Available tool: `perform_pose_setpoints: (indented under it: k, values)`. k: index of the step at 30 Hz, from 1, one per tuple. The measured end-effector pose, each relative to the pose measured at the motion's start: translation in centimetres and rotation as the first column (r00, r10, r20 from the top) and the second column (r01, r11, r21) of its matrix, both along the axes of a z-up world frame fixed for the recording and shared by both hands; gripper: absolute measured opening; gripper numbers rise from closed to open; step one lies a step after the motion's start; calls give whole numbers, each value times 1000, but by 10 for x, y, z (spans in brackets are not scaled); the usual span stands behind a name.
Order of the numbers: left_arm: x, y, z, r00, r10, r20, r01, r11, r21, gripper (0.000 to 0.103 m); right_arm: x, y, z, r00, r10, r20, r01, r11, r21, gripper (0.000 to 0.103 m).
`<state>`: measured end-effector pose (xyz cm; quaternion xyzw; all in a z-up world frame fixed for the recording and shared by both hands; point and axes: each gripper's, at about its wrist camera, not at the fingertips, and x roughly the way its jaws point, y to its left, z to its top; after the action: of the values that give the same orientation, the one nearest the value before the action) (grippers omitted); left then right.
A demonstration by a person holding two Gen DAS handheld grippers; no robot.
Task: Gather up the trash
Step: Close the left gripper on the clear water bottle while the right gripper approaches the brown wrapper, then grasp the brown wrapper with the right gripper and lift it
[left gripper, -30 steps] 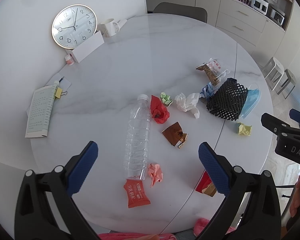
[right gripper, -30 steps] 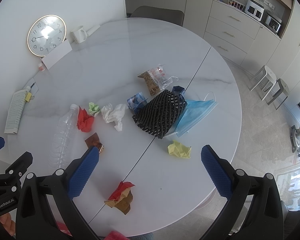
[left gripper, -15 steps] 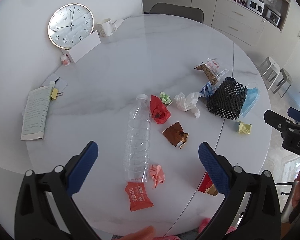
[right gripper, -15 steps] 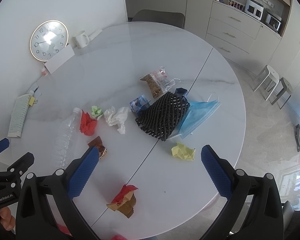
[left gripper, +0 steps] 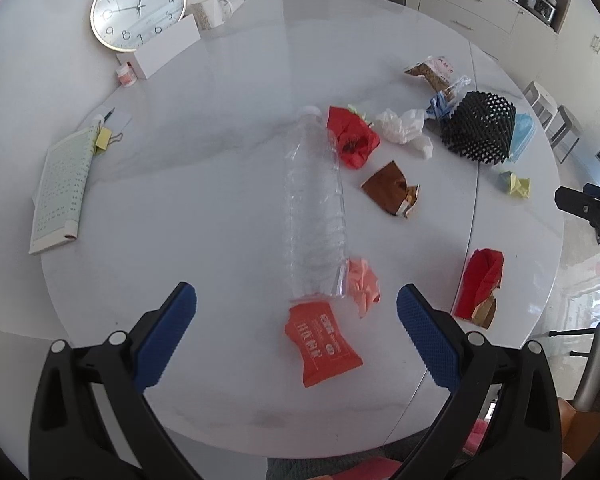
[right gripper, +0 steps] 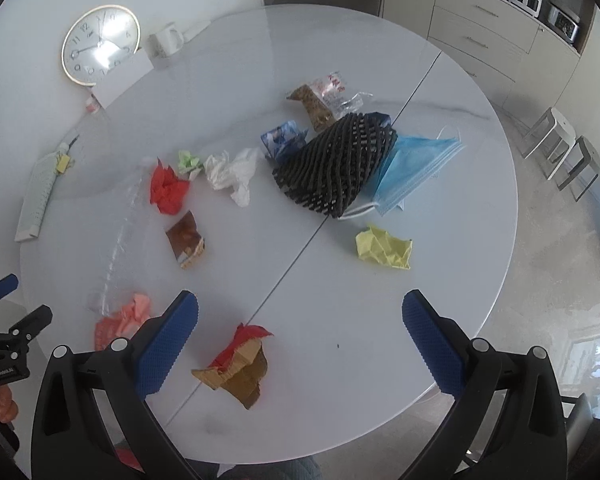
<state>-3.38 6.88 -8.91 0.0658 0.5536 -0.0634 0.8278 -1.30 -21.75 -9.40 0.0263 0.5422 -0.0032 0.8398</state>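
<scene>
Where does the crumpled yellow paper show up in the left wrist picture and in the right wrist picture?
Left wrist view: the yellow paper lies far right, near the table edge, just below the black mesh sleeve.
Right wrist view: the yellow paper sits right of centre, below the black mesh sleeve.
Shared landmark: the black mesh sleeve, lying partly over the blue face mask.

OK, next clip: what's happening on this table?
A person holds two grippers over a round white table strewn with trash. Both the left gripper and right gripper are open and empty; nothing is picked up yet. An empty bottle and orange packet lie ahead of the left one; a red-and-brown wrapper sits nearest the right. No bin is visible.
</scene>
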Motion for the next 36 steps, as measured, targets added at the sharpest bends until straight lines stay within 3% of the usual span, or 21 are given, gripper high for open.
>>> perform_pose_setpoints:
  k: [4, 8, 15, 17, 22, 25, 29, 36]
  values:
    - [4, 7, -9, 999, 36, -5, -36, 999, -36, 96, -7, 5, -15, 999, 25, -35, -25, 1000, 4, 101]
    - [35, 1, -17, 999, 48, -12, -49, 996, -75, 96, -5, 11, -22, 998, 29, -59, -29, 1000, 2, 101]
    - [98, -32, -58, 993, -87, -77, 85, 996, -30, 96, 9, 23, -21, 997, -48, -59, 48, 999, -9, 101]
    - [111, -37, -72, 988, -110, -108, 109, 994, -11, 93, 13, 28, -23, 996, -68, -61, 68, 998, 1, 101]
    - [131, -36, -99, 971, -133, -199, 130, 991, -26, 64, 22, 40, -36, 992, -103, -74, 107, 993, 48, 101]
    - [135, -32, -105, 966, -147, -212, 140, 989, -51, 60, 31, 48, -48, 990, -109, -91, 117, 990, 82, 101]
    - [138, -30, -104, 960, -193, -201, 185, 981, -58, 59, 47, 71, -60, 994, -51, -97, 57, 997, 60, 101]
    - [129, -6, -91, 964, -211, -161, 198, 976, -93, 58, 83, 118, -82, 984, 156, -86, -154, 988, 34, 101]
